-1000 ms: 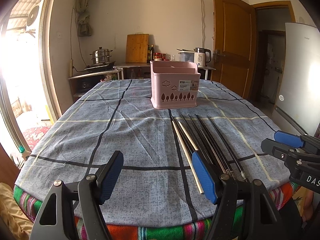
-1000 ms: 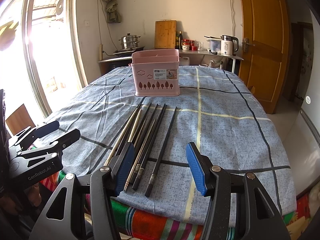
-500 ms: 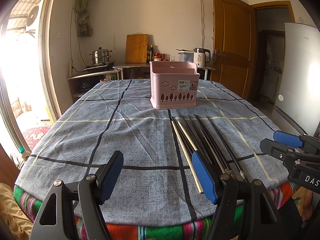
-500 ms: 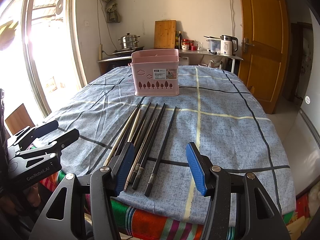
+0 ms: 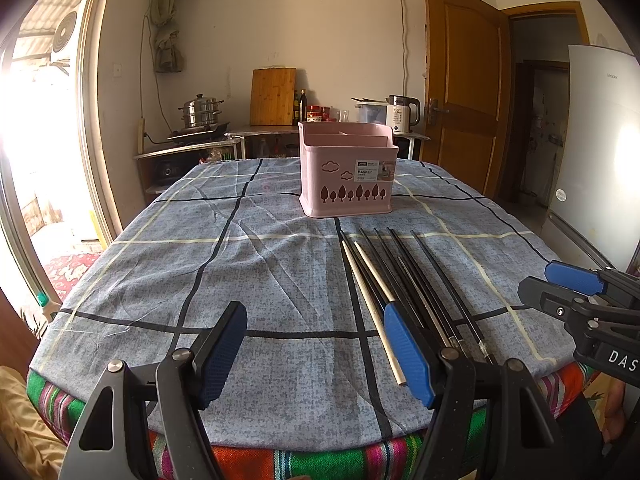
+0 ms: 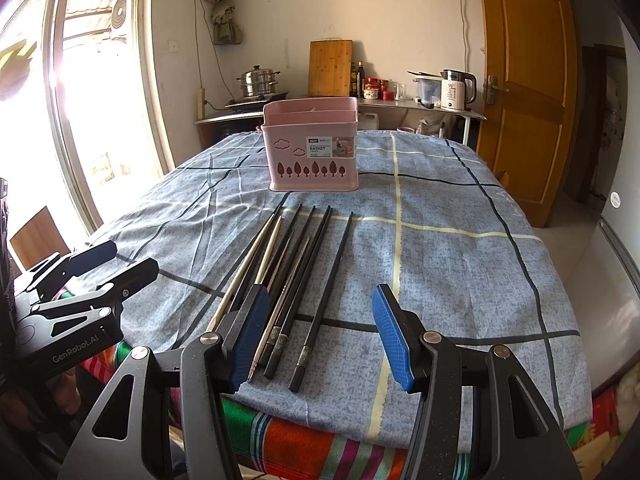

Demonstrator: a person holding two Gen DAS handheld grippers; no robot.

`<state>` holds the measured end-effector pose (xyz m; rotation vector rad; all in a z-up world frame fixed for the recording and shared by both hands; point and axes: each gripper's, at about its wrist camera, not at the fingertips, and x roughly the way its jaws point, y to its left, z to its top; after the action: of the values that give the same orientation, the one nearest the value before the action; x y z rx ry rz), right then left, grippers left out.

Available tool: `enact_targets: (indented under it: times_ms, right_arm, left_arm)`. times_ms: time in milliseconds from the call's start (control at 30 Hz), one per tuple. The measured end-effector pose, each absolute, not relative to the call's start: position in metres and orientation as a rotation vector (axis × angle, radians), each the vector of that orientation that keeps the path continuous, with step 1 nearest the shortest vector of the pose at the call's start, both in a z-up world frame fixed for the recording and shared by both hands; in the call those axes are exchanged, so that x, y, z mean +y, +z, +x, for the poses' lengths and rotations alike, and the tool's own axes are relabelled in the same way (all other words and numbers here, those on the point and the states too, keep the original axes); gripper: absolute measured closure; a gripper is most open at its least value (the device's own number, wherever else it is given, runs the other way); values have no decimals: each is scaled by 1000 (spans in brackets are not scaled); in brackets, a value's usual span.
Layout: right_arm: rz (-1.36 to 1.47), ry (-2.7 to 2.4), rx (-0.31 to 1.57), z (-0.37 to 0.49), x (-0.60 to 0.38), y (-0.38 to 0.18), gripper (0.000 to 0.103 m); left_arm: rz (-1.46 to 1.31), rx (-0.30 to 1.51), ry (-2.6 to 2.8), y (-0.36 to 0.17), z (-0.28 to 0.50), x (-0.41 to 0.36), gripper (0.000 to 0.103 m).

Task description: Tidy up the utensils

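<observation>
Several chopsticks [image 5: 404, 280] [image 6: 296, 272], black, pale wood and metal, lie side by side on the blue checked tablecloth, pointing toward a pink divided basket [image 5: 347, 170] [image 6: 312, 146] that stands upright behind them. My left gripper [image 5: 316, 354] hovers open at the table's near edge, its right pad over the leftmost chopsticks' near ends. My right gripper [image 6: 320, 338] is open too, its jaws straddling the near ends of the black chopsticks from above. Each gripper shows at the edge of the other's view. Nothing is held.
The tablecloth [image 5: 240, 264] hangs over a striped cover at the table's near edge. Behind the table stands a counter with a steamer pot [image 5: 200, 114], a cutting board [image 5: 273, 97] and a kettle [image 5: 402, 113]. A wooden door [image 5: 464, 92] and a fridge [image 5: 600, 140] are at right.
Both views have crept very slightly; the basket and chopsticks lie as before and both grippers stay open.
</observation>
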<state>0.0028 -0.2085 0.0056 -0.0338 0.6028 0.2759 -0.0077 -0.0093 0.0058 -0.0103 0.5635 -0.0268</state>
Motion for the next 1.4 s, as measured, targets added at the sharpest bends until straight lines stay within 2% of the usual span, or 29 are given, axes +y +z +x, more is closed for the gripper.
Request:
enact_targets:
  times_ms: [800,1167,1400]
  right_arm:
    - [-25,270,628,11,-209,-2,48]
    - [-7,260,675,43,-208,-10,48]
    - [12,257,730,76,-205,-16,48]
  left_arm:
    - [-25,598,-40,-1,2,-4,32]
    - [-43,684,-112,-11,49,0,32]
    - [-89,819,-117,-25,99,3,32]
